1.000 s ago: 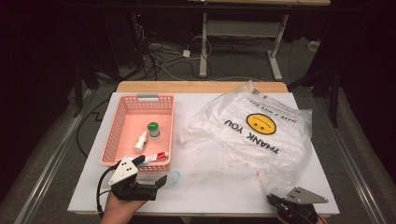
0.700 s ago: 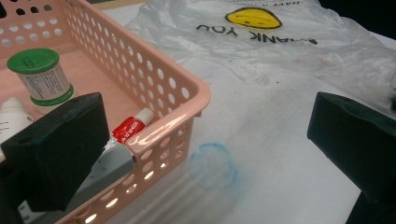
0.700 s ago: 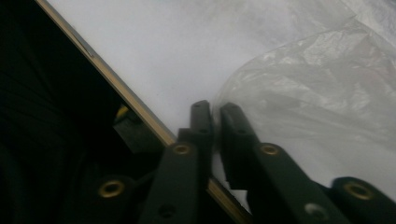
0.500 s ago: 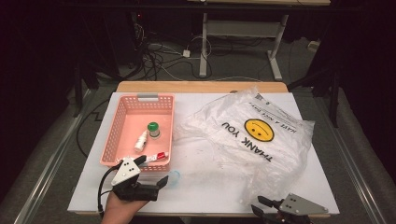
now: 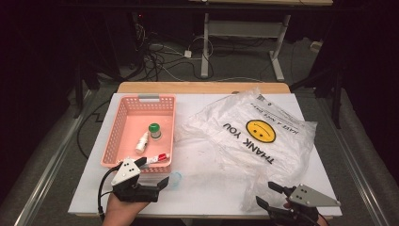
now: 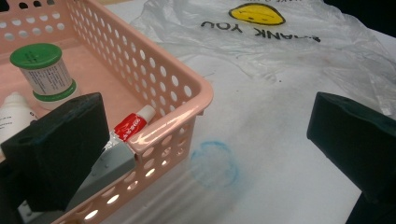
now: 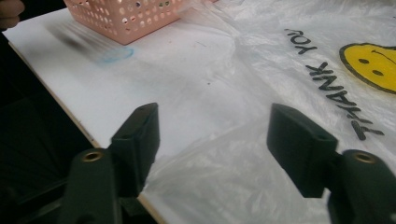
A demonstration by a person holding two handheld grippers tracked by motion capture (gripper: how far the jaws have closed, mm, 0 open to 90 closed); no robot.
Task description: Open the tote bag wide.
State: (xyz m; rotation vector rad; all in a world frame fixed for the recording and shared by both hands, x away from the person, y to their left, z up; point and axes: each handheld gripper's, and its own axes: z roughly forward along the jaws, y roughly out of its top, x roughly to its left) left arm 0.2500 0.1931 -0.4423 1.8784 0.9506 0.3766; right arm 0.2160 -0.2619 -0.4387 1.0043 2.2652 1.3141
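A clear plastic bag [image 5: 249,141] with a yellow smiley and "THANK YOU" lies spread flat on the right half of the white board [image 5: 211,193]. At the front right, my right gripper [image 5: 269,194] hovers over the bag's near edge [image 7: 219,186]. Its jaws have just been opening, and the film lies below them unpinched. A pink basket [image 5: 123,123] at the left holds a green-capped jar [image 5: 154,130], a white bottle [image 5: 141,142] and a red tube [image 5: 157,158]. My left gripper [image 5: 151,173] stands open astride the basket's near corner [image 6: 187,100]. A clear cup with a blue rim [image 5: 175,179] rests beside it.
The board's front edge runs just under both grippers. A wooden table strip [image 5: 202,87] shows along the back. Beyond it on the dark floor are cables [image 5: 164,56] and a desk frame [image 5: 244,33].
My right gripper's jaws have gone from shut to open and the gripper has shifted left and a little up. The bag has settled flatter. The left gripper has stayed put.
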